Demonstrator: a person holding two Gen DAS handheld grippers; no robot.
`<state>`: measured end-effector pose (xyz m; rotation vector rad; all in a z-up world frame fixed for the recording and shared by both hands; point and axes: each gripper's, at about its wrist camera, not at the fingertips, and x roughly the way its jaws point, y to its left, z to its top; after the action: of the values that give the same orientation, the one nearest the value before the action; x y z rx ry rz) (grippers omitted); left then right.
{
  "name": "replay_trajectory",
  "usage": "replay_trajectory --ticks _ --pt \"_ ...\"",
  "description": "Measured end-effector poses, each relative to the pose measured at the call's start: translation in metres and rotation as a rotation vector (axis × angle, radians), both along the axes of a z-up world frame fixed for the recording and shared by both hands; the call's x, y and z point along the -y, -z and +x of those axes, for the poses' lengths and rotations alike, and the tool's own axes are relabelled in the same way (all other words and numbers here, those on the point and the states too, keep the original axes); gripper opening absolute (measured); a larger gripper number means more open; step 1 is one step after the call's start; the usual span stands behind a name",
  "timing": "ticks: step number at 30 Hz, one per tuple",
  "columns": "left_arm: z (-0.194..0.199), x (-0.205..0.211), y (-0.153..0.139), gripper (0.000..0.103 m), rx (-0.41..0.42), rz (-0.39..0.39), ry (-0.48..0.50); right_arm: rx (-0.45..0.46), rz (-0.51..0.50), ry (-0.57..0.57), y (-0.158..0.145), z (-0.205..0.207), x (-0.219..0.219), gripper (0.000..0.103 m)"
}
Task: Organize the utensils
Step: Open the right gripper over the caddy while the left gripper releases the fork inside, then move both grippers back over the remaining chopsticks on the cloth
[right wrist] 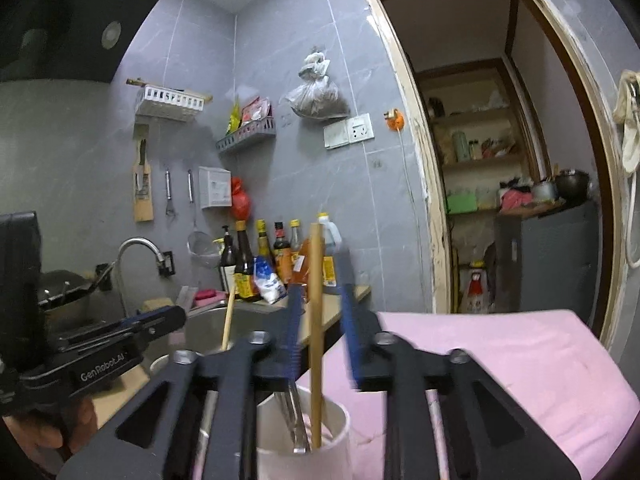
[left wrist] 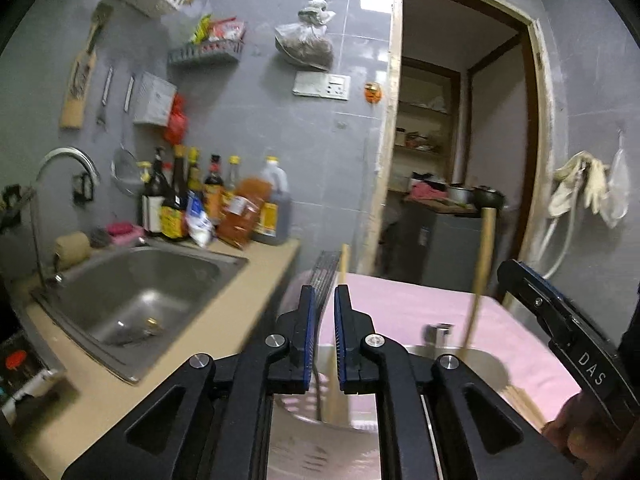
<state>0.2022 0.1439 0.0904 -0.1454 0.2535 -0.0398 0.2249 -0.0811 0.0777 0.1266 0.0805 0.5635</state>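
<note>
Right gripper nearest us, jaws spread either side of wooden utensil, not touching; handle upright, standing in white cup just below. Left gripper nearly pressed together, holding nothing.

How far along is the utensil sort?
Nearly done, apparently. The white cylindrical cup on the pink cloth already holds metal tongs and a wooden-handled utensil. Right gripper has open jaws either side of that handle, seemingly not touching. Left gripper is open; a second wooden handle stands in a steel container.
</note>
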Motion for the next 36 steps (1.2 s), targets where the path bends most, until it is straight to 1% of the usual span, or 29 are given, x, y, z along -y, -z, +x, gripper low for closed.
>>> replay_trajectory --ticks 2,3,4,5,6,7,8,9,10,11,12,13,14,15,16,17,18,19,24,29,34,36 --pt "-0.003 0.002 -0.003 0.017 -0.006 -0.026 0.024 -0.005 0.015 -0.005 -0.001 -0.004 0.008 0.027" --pt "-0.005 0.002 -0.004 0.027 -0.006 -0.040 0.033 -0.008 0.015 -0.002 -0.003 -0.005 0.012 0.032" --pt "-0.006 0.003 -0.006 0.034 -0.002 -0.053 0.038 -0.012 0.012 0.003 -0.004 -0.007 0.015 0.040" --pt "-0.008 0.004 -0.008 0.036 0.004 -0.068 0.042 -0.016 0.012 0.008 -0.006 -0.009 0.021 0.045" --pt "-0.010 0.006 -0.010 0.036 0.007 -0.077 0.047 -0.017 0.013 0.010 -0.007 -0.010 0.024 0.053" --pt "-0.011 0.008 -0.012 0.037 0.005 -0.079 0.052 -0.014 0.013 0.016 -0.009 -0.013 0.029 0.056" --pt "-0.013 0.011 -0.014 0.037 0.005 -0.078 0.056 -0.011 0.011 0.022 -0.010 -0.015 0.033 0.058" --pt "-0.015 0.015 -0.016 0.039 0.007 -0.073 0.063 -0.006 0.005 0.032 -0.011 -0.018 0.038 0.062" --pt "-0.019 0.019 -0.017 0.043 0.011 -0.067 0.064 -0.001 0.002 0.041 -0.012 -0.021 0.043 0.071" --pt "-0.021 0.023 -0.018 0.046 0.016 -0.060 0.066 0.005 0.004 0.048 -0.014 -0.025 0.048 0.075" --pt "-0.024 0.028 -0.019 0.055 0.023 -0.051 0.070 0.012 0.006 0.057 -0.015 -0.028 0.053 0.080" --pt "-0.027 0.032 -0.019 0.064 0.029 -0.045 0.072 0.019 0.004 0.067 -0.016 -0.031 0.058 0.082" --pt "-0.030 0.037 -0.019 0.067 0.037 -0.037 0.075 0.030 -0.005 0.082 -0.017 -0.035 0.064 0.083" --pt "-0.033 0.042 -0.019 0.074 0.044 -0.028 0.079 0.037 -0.016 0.094 -0.019 -0.038 0.069 0.086" --pt "-0.034 0.047 -0.019 0.078 0.048 -0.020 0.083 0.043 -0.025 0.105 -0.020 -0.041 0.073 0.091" --pt "-0.036 0.053 -0.019 0.080 0.051 -0.010 0.090 0.051 -0.035 0.118 -0.021 -0.045 0.080 0.094" --pt "-0.037 0.058 -0.018 0.082 0.052 -0.002 0.099 0.055 -0.039 0.128 -0.022 -0.048 0.084 0.101" --pt "-0.038 0.063 -0.017 0.083 0.053 0.005 0.107 0.059 -0.045 0.142 -0.022 -0.052 0.092 0.103" --pt "-0.045 0.092 -0.008 0.089 0.048 0.036 0.149 0.055 -0.080 0.200 -0.019 -0.067 0.124 0.103" --pt "-0.045 0.116 0.004 0.090 0.004 0.062 0.212 0.015 -0.143 0.251 -0.010 -0.076 0.152 0.103" --pt "-0.037 0.141 0.022 0.090 -0.090 0.093 0.279 -0.099 -0.243 0.284 0.007 -0.074 0.171 0.103" --pt "-0.031 0.152 0.031 0.090 -0.132 0.098 0.296 -0.160 -0.271 0.286 0.016 -0.070 0.177 0.103"
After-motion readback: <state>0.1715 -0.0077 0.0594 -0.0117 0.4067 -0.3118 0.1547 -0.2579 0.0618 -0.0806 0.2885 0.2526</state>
